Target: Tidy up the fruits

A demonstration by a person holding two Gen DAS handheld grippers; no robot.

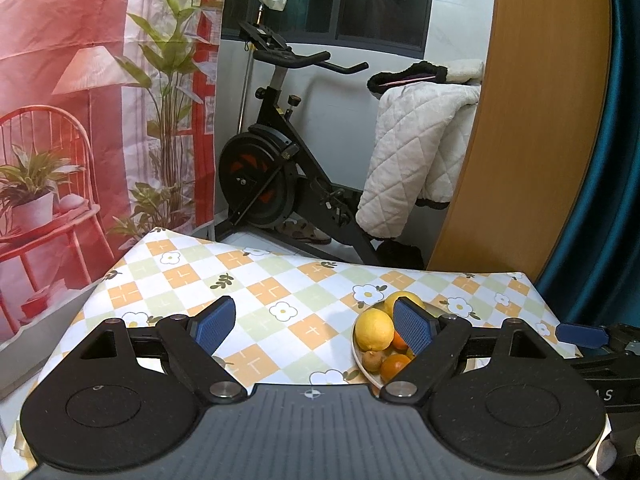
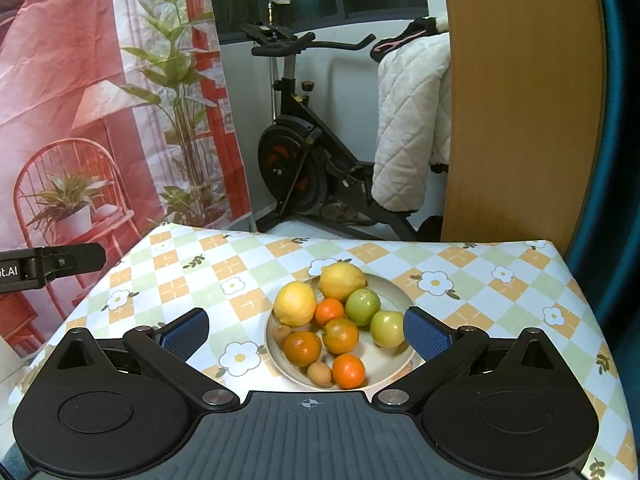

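Both grippers, left gripper (image 1: 314, 326) and right gripper (image 2: 306, 334), hover with fingers spread, grasping nothing. Fruits sit piled in the plate (image 2: 394, 286) on the worktop (image 2: 500, 292): lemons (image 2: 295, 304) firm, oranges (image 2: 341, 335) round and likely to roll, green fruits (image 2: 362, 307) smooth; pinch each across its middle.

Plate (image 2: 394, 292) sat on table (image 2: 500, 300), right of centre. In it: two lemons (image 2: 295, 303) behind, oranges (image 2: 341, 335) middle, two apples (image 2: 387, 328) right. Exercise bike (image 2: 304, 168) stood behind table.
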